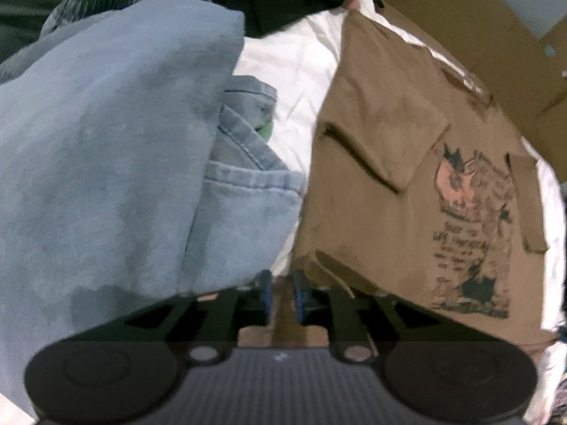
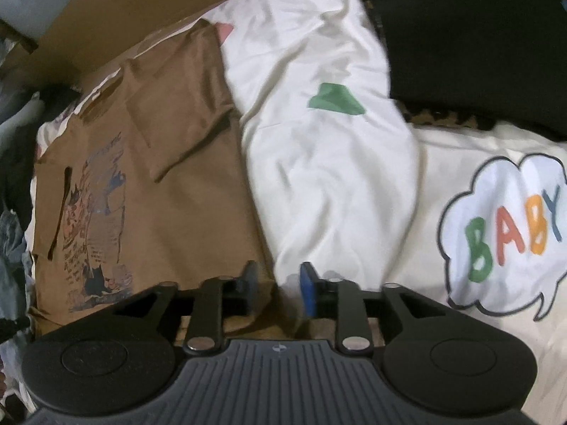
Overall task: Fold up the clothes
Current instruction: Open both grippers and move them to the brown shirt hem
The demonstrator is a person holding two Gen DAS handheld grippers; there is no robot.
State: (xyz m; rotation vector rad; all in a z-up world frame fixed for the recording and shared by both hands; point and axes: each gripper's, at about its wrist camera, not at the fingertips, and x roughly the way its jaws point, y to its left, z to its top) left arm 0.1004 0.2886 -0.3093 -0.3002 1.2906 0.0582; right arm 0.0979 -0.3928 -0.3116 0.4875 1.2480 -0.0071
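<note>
A brown T-shirt (image 1: 389,194) with a printed picture lies flat on white bedding (image 1: 290,71), both sleeves folded in over its body. My left gripper (image 1: 281,294) points down at the shirt's near edge by one corner. Its blue pads stand a narrow gap apart, with brown cloth showing in the gap and no pinch visible. In the right wrist view the same T-shirt (image 2: 177,194) lies to the left. My right gripper (image 2: 279,283) hovers over the shirt's other near corner with its pads apart and nothing gripped.
Light blue denim clothes (image 1: 106,159) are heaped left of the shirt. A white garment with a green patch (image 2: 319,141) lies to its right, beside a cream cloth printed BABY (image 2: 503,226). Black fabric (image 2: 478,35) and brown cardboard (image 1: 478,17) lie behind.
</note>
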